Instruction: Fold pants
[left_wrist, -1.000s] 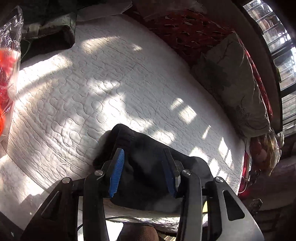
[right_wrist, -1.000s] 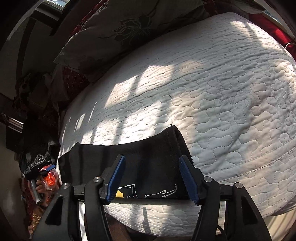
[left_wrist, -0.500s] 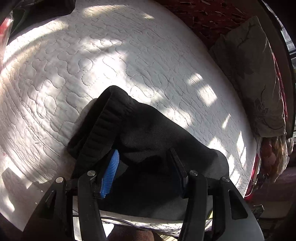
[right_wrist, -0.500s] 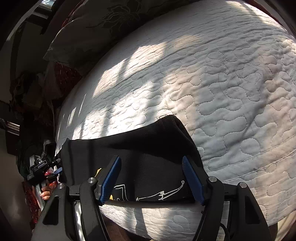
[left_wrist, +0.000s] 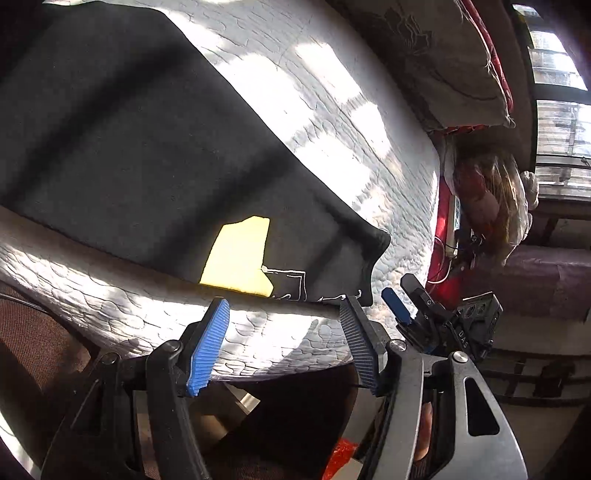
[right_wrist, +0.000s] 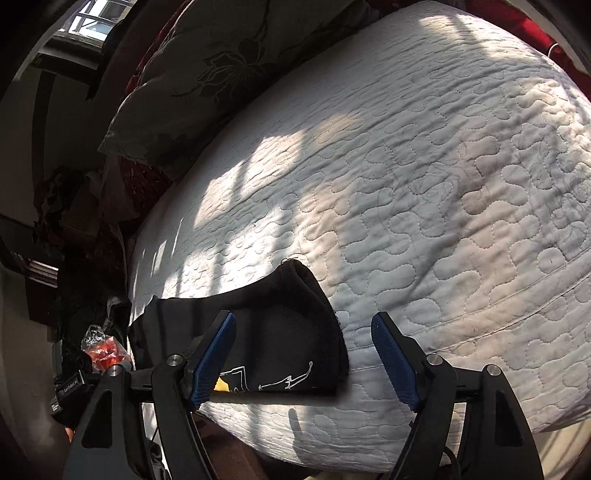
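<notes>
Black pants (left_wrist: 122, 140) lie spread flat along the front of the white quilted mattress (left_wrist: 332, 110), with a yellow patch (left_wrist: 236, 254) and a white line print near the edge. My left gripper (left_wrist: 284, 314) hangs over the mattress's front edge just below that patch; its jaws are opening with nothing between them. In the right wrist view the pants' end (right_wrist: 288, 317) lies under my right gripper (right_wrist: 303, 332). Its jaws are opening too: the left finger stands over the cloth and the right finger over bare quilt, neither pressing. The right gripper (left_wrist: 410, 306) shows close beside the left.
A floral pillow (right_wrist: 207, 74) and red bedding lie along the mattress's far side by the window (left_wrist: 554, 110). Clutter and cables (left_wrist: 491, 206) stand off the bed's end. A clear bag with red contents (right_wrist: 103, 350) sits low at the left. A brown-clad leg (left_wrist: 37, 350) is below the edge.
My left gripper swung away from the ribbed end of the pants, along the front edge to the yellow patch beside the right gripper. Both pairs of jaws have widened.
</notes>
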